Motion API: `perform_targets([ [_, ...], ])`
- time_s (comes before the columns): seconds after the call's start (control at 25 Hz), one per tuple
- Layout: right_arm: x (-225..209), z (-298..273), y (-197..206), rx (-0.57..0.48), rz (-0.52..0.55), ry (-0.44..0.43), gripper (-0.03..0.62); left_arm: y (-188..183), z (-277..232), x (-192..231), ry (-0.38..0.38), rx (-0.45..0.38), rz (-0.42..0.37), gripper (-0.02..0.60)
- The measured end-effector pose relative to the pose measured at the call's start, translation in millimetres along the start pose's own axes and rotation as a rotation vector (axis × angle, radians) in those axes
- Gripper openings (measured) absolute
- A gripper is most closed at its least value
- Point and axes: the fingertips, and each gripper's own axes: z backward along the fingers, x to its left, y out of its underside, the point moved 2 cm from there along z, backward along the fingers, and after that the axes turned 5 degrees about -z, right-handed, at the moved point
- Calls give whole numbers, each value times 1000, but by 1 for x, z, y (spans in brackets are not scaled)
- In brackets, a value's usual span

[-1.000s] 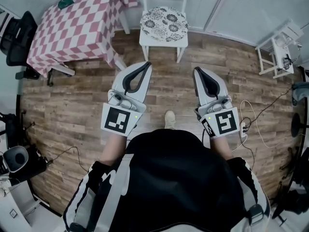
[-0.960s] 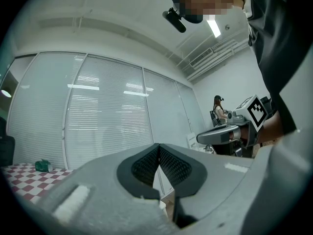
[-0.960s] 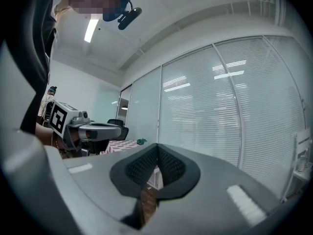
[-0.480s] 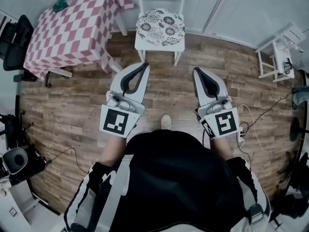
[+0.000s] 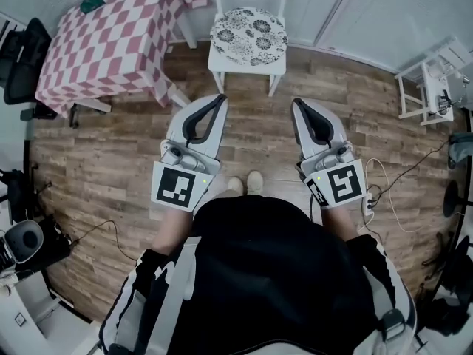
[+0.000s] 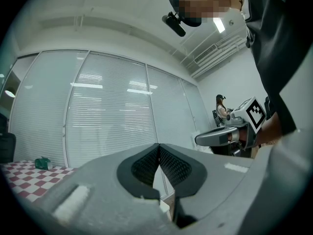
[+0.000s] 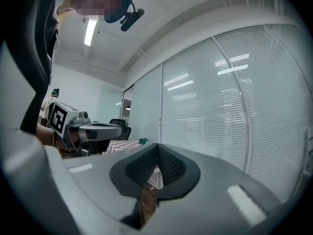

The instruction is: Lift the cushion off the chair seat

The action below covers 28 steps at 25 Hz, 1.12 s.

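Note:
A round cushion (image 5: pixel 249 35) with a grey flower print lies on the seat of a white chair (image 5: pixel 247 63) against the far wall, in the head view. My left gripper (image 5: pixel 222 97) and right gripper (image 5: pixel 295 101) are held side by side over the wood floor, short of the chair, both pointing toward it. Both are shut with nothing between the jaws. In the left gripper view the left gripper (image 6: pixel 159 146) shows closed pads against window blinds, with the right gripper (image 6: pixel 230 135) beside it. The right gripper view shows the right gripper (image 7: pixel 157 146) closed too, with the left gripper (image 7: pixel 93 130) beside it.
A table with a pink checked cloth (image 5: pixel 111 43) stands left of the chair. A black office chair (image 5: pixel 22 58) is at far left. A small white rack (image 5: pixel 432 80) stands at right. Cables (image 5: pixel 392 191) lie on the floor at right. My feet (image 5: pixel 245 185) stand on the planks.
The chair and table have slid up and slightly right in the head view. Both grippers have edged up with them. A second foot has come into view beside the first.

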Motion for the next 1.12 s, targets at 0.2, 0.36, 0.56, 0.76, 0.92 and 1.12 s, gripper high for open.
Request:
perform_targets([
  [0.2,9,-5,-6,-1,2,-17,-2,-3,2,6,4,-8,-5,2],
  [0.36,10,-7,-7,-7,-5,-27,-2,-4,1,8,3,-6,-3,2],
  [0.56,3,-5,-7,-5,0,-30,-2,-6,0,8,-6,-1,-15,2],
  [0.76,-4,-2,-4,-8,0,-46,-3,-3,0,4,-33,4,-4,2],
  [0.92,-4,-1,-3,-17,-16,-52,-2,-3,3,-1,-39,10,-6,2],
  [1.12,-4,-6,3,-18,1,-59,-2,1,4,4,-48,15,-16,2],
])
